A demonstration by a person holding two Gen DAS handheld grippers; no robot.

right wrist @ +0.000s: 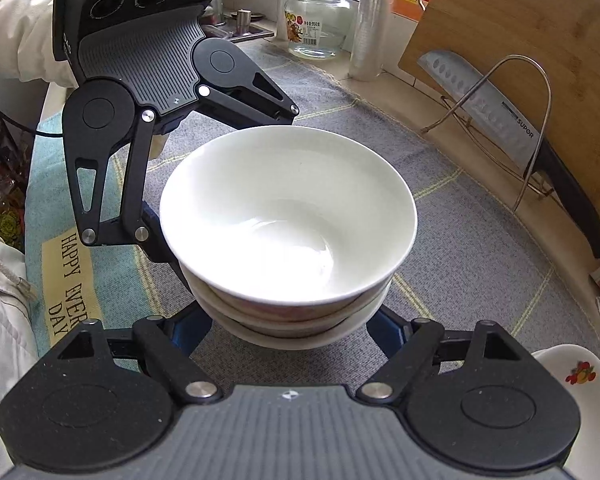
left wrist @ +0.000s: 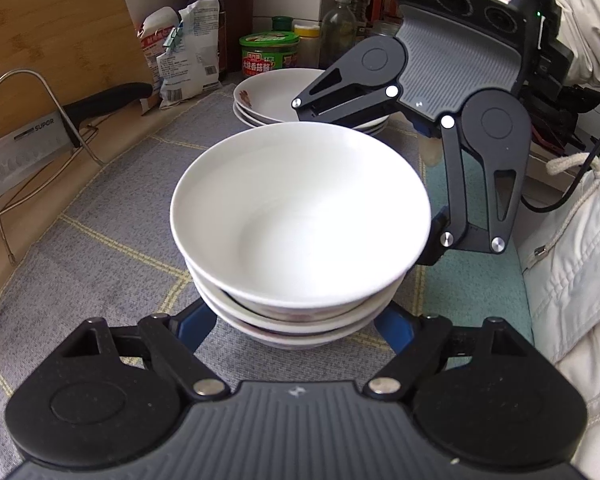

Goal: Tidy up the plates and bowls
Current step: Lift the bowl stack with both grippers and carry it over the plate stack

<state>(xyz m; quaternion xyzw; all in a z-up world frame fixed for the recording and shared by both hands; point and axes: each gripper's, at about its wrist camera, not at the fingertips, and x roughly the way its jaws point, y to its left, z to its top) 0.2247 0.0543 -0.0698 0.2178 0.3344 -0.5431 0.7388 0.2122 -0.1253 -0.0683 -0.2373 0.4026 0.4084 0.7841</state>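
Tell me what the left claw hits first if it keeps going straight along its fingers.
The stack of bowls. The left claw already straddles the stack's base, so it would likely push into the lowest bowl.

1. Bowls [left wrist: 300, 216]: glossy, smooth white ceramic.
2. Mat [left wrist: 112, 216]: matt, rough woven cloth.
3. Board [right wrist: 532, 28]: smooth pale wood.
4. Rack [right wrist: 512, 92]: shiny metal wire.
5. Jar [right wrist: 320, 20]: clear glass.
6. Grippers' links: matt black plastic.

I see a wooden counter [left wrist: 148, 126] spread with a grey woven mat crossed by yellow lines [left wrist: 112, 208]; a stack of white ceramic bowls [left wrist: 300, 216] stands mid-mat; a pile of white plates [left wrist: 268, 100] sits behind it. A wire rack [right wrist: 500, 128] stands on bare counter beside the mat.
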